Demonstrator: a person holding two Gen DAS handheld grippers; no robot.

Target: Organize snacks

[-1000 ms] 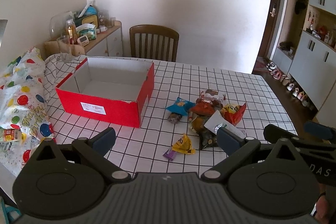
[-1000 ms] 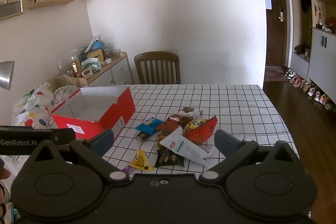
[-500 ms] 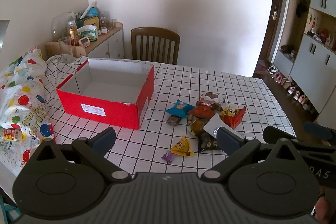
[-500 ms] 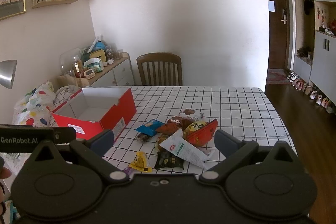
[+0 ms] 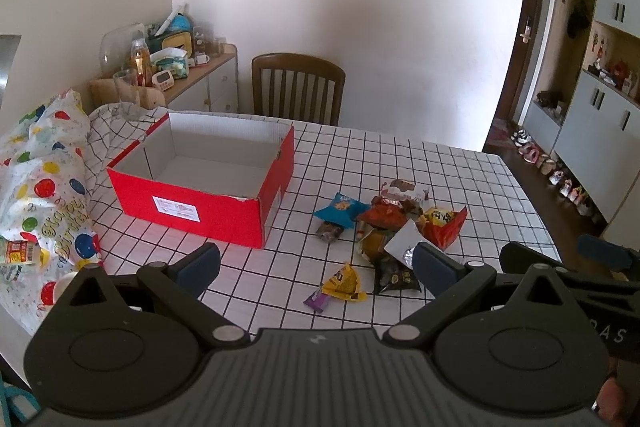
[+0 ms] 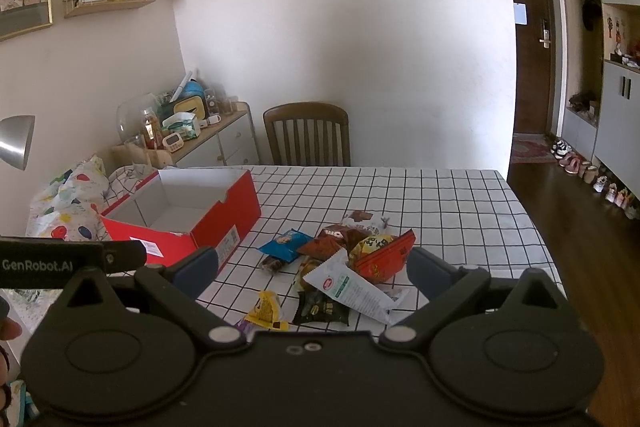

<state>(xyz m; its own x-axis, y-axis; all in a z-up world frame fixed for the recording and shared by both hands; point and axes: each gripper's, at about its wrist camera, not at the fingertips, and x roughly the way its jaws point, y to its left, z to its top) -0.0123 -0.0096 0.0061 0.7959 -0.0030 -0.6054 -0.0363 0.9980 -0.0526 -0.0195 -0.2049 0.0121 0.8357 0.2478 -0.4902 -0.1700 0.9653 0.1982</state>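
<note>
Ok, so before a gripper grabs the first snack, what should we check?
1. Red cardboard box open on top, nothing seen inside: ok.
2. Left gripper jaws wide, holding nothing: ok.
3. Right gripper jaws wide, holding nothing: ok.
4. Small yellow wrapped snack lies apart from the pile, easy first pick: ok.
5. White flat packet lies loose on top of the other snacks, and the small black packet is partly under it: not ok, lift the white one first.
6. Checked tablecloth between pile and box has nothing in the way: ok.

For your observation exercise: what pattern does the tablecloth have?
The tablecloth is white with a black grid of squares, clearest in the right wrist view.
</note>
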